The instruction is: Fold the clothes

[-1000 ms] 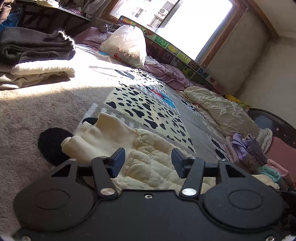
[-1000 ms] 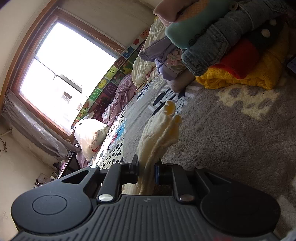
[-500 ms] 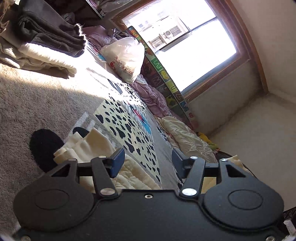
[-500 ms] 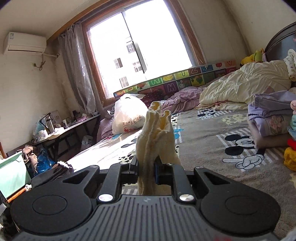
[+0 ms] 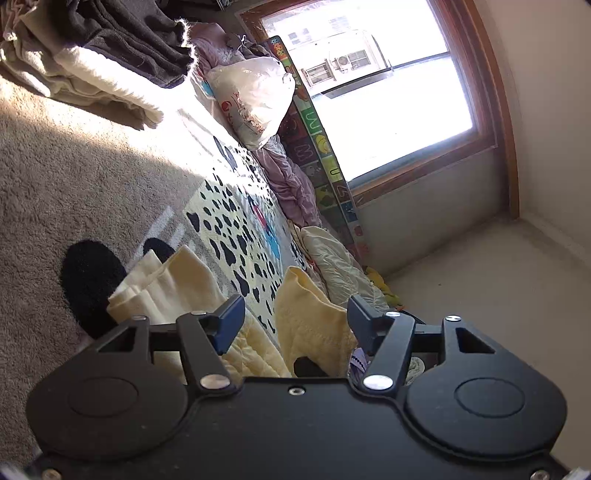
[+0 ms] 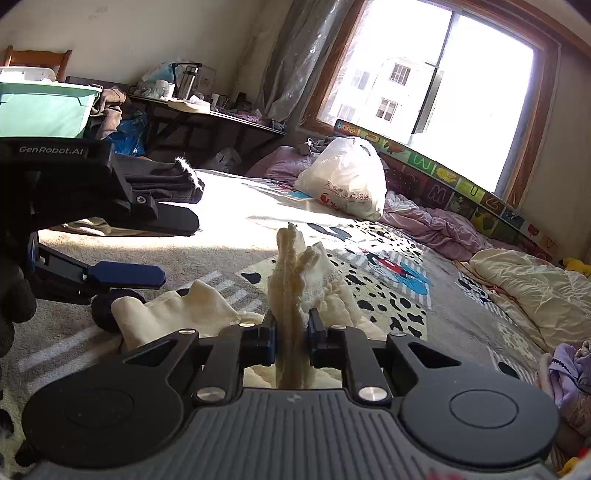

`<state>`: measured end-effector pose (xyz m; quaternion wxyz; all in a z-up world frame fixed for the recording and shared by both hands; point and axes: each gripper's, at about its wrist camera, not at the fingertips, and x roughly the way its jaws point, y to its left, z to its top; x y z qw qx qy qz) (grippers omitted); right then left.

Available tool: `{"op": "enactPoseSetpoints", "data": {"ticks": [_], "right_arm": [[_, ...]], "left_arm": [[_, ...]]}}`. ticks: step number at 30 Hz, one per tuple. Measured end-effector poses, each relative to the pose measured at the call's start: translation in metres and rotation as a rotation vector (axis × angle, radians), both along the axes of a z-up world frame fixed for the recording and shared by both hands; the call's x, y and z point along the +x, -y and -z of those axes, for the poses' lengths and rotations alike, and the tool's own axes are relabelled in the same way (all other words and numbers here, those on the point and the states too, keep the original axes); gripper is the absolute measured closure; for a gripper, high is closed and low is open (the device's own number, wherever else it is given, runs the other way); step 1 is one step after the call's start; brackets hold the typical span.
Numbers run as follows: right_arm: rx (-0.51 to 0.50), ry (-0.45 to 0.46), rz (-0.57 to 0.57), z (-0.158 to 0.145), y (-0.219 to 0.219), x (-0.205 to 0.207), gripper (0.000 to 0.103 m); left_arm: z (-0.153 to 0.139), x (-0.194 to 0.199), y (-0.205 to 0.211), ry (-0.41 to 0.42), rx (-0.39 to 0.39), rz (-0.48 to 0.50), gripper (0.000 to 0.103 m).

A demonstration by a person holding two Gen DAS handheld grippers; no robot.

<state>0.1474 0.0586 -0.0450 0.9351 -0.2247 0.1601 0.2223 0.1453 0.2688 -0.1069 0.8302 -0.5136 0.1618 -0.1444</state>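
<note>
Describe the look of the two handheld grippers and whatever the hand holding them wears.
The right gripper is matte black with a ribbed grey top, two round caps, silver screws and blue-edged pads. The left gripper is smooth black, same two round caps and silver screws, with dark blue fingertips; the right view shows "GenRobot.AI" in white on its side. A black knit glove covers the hand there. No cables show.

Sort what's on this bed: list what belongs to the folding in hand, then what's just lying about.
In the job:
cream garment, pinched upright by the right gripper
left gripper, jaws opening, nothing pressed

Lying about:
white plastic bag
folded dark clothes
purple bedding
cream quilt
</note>
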Motion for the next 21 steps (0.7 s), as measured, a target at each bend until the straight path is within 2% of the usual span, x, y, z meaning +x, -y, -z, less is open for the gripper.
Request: {"op": "enactPoseSetpoints", "data": {"ticks": [3, 8, 11, 16, 21], "right_arm": [[-0.112, 0.010, -0.040, 0.015, -0.028, -0.002, 0.085], [-0.229, 0.047, -0.101, 0.030, -0.062, -0.015, 0.085], [-0.265, 0.063, -0.115, 0.037, -0.075, -0.021, 0.085], [-0.273, 0.030, -0.121, 0.044, -0.097, -0.017, 0.085], [-0.314, 0.015, -0.139, 0.060, -0.113, -0.022, 0.083]], "left_arm": [[0.004, -0.002, -0.008, -0.011, -0.024, -0.021, 0.042], [0.008, -0.002, -0.014, -0.042, -0.032, -0.038, 0.042], [0.010, -0.002, -0.015, -0.054, -0.030, -0.049, 0.042], [0.010, -0.008, -0.018, -0.069, -0.014, -0.094, 0.042], [0.007, -0.012, -0.019, -0.046, 0.005, -0.107, 0.042]]}}
